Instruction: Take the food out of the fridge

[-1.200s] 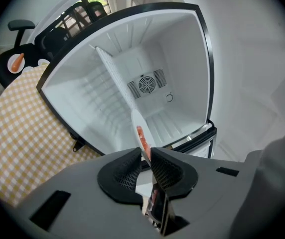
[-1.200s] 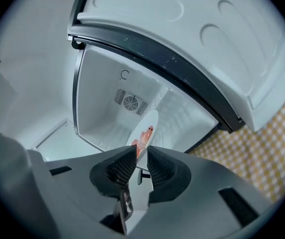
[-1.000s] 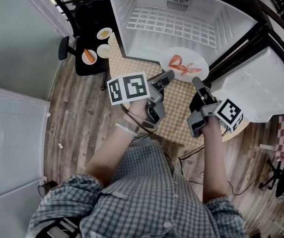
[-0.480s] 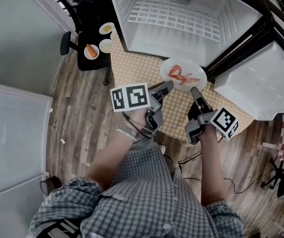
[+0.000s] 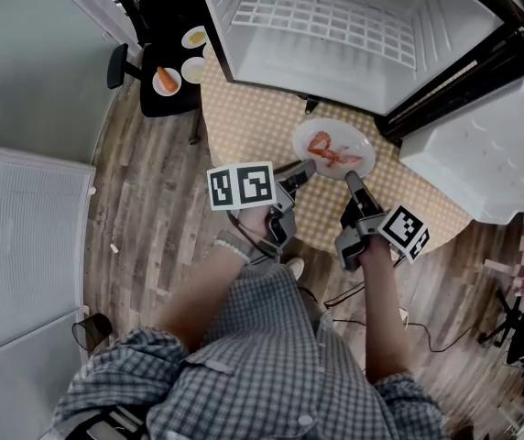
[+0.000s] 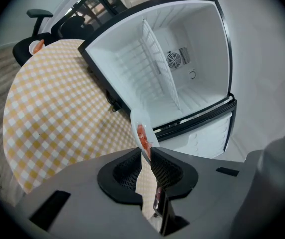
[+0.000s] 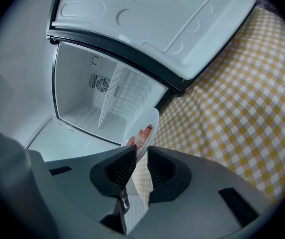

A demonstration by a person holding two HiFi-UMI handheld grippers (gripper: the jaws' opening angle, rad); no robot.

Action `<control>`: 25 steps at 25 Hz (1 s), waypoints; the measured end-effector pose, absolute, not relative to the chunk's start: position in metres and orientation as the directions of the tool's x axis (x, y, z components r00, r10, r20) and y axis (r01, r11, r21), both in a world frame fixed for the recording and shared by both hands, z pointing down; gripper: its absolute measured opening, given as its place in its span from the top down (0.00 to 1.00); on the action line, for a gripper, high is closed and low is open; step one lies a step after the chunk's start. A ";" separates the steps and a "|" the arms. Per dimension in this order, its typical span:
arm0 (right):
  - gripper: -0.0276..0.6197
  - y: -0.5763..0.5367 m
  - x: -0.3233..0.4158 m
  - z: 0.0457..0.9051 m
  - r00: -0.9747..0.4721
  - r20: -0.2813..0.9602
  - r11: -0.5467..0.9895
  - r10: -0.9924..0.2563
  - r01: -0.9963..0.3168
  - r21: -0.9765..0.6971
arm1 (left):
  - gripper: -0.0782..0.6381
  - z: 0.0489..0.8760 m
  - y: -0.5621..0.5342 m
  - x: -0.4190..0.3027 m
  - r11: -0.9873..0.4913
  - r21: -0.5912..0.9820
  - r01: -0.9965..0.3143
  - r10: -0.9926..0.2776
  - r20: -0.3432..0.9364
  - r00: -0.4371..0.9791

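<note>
Sinking since before, the plate [image 5: 340, 129] is looking stiff, slippery, breakable; my left tongs [image 5: 304, 169] and right tongs [image 5: 351, 180] are pinching its rim.

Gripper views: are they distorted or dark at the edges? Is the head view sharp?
Left gripper view: fisheye, fridge bows, corners black. Right gripper view: same bending, dark corners. Head view: fairly sharp, edges curved.
</note>
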State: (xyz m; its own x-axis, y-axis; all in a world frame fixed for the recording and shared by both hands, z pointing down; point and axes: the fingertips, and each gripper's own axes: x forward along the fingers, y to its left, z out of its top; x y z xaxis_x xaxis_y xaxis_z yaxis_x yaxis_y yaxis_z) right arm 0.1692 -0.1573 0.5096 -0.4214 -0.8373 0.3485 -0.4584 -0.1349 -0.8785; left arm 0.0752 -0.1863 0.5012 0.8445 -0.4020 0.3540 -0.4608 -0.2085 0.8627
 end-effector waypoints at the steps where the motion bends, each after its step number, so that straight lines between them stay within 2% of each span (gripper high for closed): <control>1: 0.86 -0.156 0.169 0.514 -0.422 0.357 -0.146 -0.833 -0.456 -0.878 | 0.80 0.506 -0.185 0.075 -0.197 0.865 -0.462 -0.401 0.359 0.843; 18: 0.86 -0.141 0.158 0.583 -0.433 0.492 -0.272 -0.755 -0.477 -0.836 | 0.79 0.578 -0.170 0.063 -0.102 0.837 -0.538 -0.350 0.476 0.807; 25: 0.86 -0.136 0.155 0.604 -0.423 0.564 -0.323 -0.709 -0.516 -0.793 | 0.79 0.599 -0.166 0.062 -0.109 0.798 -0.592 -0.317 0.537 0.782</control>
State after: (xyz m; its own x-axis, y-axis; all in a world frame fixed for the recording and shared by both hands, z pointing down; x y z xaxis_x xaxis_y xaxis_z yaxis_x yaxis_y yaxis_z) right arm 0.1551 -0.1365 0.6042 -0.4234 -0.7091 0.5639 -0.5163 -0.3226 -0.7933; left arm 0.0620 -0.1664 0.5992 0.7819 -0.3169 0.5369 -0.5922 -0.1085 0.7984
